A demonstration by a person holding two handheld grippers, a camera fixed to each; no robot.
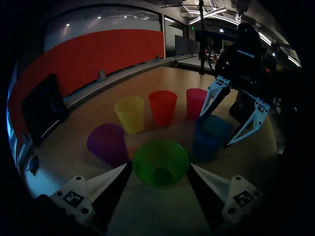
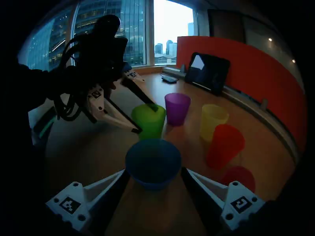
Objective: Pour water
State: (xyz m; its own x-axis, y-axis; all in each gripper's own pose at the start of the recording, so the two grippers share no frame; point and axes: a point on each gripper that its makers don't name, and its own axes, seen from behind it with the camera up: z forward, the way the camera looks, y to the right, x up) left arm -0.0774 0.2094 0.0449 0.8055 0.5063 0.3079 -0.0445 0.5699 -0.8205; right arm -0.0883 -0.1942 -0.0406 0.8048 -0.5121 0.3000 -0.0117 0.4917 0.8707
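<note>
The left tongs (image 1: 159, 167) are clasping the green cup (image 1: 160, 159) by its sides and the right tongs (image 2: 153, 173) are clasping the blue cup (image 2: 153, 157) just beside it on the counter (image 1: 165, 78); both are standing upright, probably readying one for tipping into the other.

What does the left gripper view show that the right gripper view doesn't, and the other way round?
The left gripper view looks toward ceiling lights and far desks. The right gripper view looks toward windows and city towers. Both show the wooden table, red wall, dark screen, purple cup, yellow cup, red cup, pink cup, the left gripper clasping the green cup and the right gripper clasping the blue cup.
</note>
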